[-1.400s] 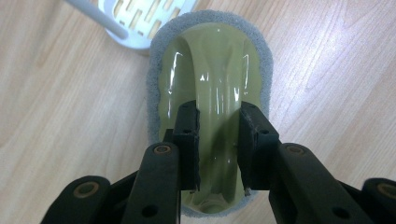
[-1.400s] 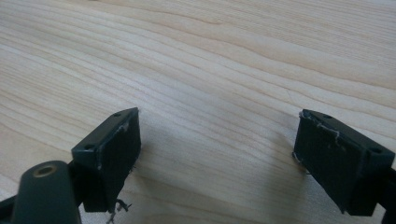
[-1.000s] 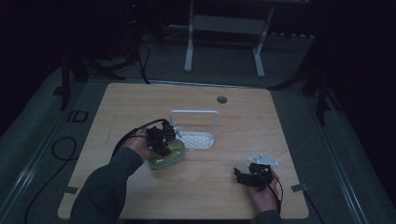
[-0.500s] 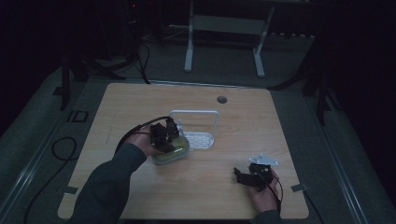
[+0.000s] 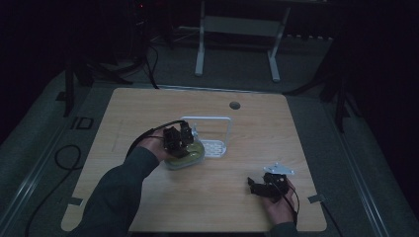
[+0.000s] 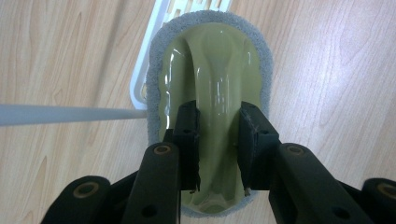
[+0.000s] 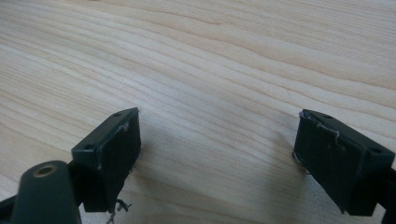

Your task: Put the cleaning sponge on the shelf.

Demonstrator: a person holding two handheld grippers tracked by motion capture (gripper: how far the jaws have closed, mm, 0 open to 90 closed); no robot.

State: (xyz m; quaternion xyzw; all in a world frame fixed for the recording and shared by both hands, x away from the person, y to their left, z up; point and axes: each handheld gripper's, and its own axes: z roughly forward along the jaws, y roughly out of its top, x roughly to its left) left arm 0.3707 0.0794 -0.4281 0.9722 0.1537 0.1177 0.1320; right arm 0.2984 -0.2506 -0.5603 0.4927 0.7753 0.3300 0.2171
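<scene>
1. Far left on the light wood worktop (image 5: 148, 106) there is just bare wood & a dark sleeve (image 5: 116, 192) coming in from the bottom edge.
2. Next, the left claw (image 6: 218, 140) points down at the olive-green plastic scrubber w/ a grey fuzzy pad round its rim (image 6: 210, 79). In the high view the same left claw (image 5: 179, 140) sits on top of the scrubber (image 5: 190, 157).
3. The left claw's 2 black pads (image 6: 187, 135) press on both sides of the scrubber's raised middle ridge. So it is clamped on the scrubber.
4. The scrubber lies flat on the worktop (image 6: 327, 70), left of the middle. Its far end lies over the edge of the white plastic tray w/ holes (image 6: 154, 46).
5. In the high view that white tray (image 5: 217, 146) is just right of the scrubber, touching it, w/ a white frame standing up at its back.
6. Far right, near the front edge, the right claw (image 5: 254, 186) rests low on the wood, well apart from the scrubber.
7. Up close the right claw (image 7: 217, 149) is wide apart, w/ only bare worktop (image 7: 210, 60) between the pads.
</scene>
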